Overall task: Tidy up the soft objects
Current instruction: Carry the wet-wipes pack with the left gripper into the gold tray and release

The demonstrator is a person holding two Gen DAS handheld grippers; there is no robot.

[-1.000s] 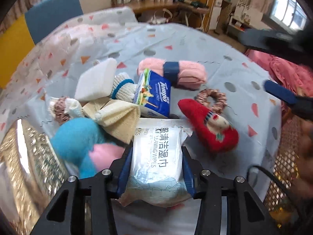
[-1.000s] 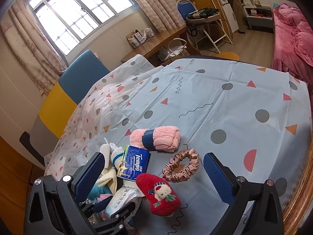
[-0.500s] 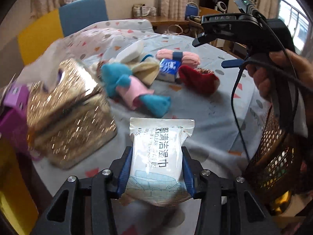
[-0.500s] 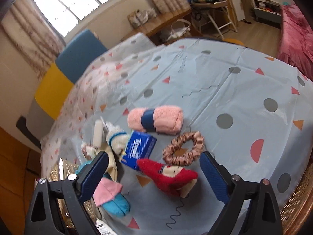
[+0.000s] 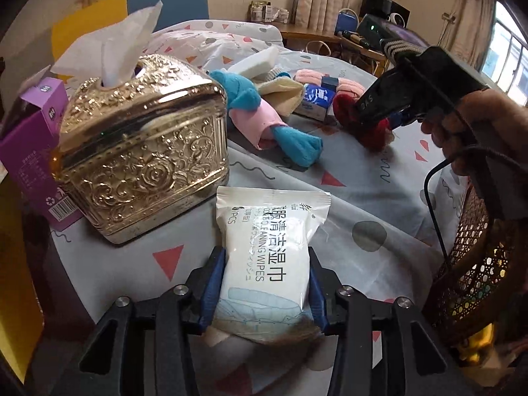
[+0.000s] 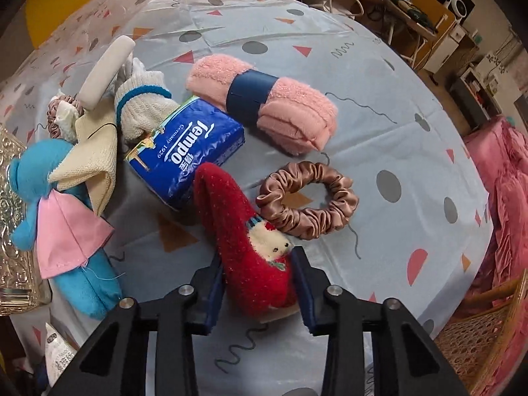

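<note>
Blue-padded fingers (image 5: 211, 283) of the left gripper (image 5: 265, 288) are clamped on the near end of a white plastic pack of cleaning wipes (image 5: 269, 250), whose far end points out over the pale blue patterned tablecloth (image 5: 346, 198). Just left of the pack stands an ornate gold tissue box (image 5: 142, 151) with a white tissue standing out of its top, and a purple carton (image 5: 29, 145) sits against the box's left side. On the other side, the right gripper (image 6: 259, 288) has its fingers closed against the two flanks of a fuzzy red sock with a small white bear face (image 6: 246, 234), which lies on the cloth. Touching the sock's right side is a bronze satin scrunchie (image 6: 307, 203); just beyond its toe lies a blue Tempo tissue packet (image 6: 188, 155). Left of that sprawls a blue and pink cloth bundle (image 6: 66, 227) beneath a folded cream cloth (image 6: 92, 165). Farther off rests a rolled pink towel with a navy band (image 6: 264, 105).
</note>
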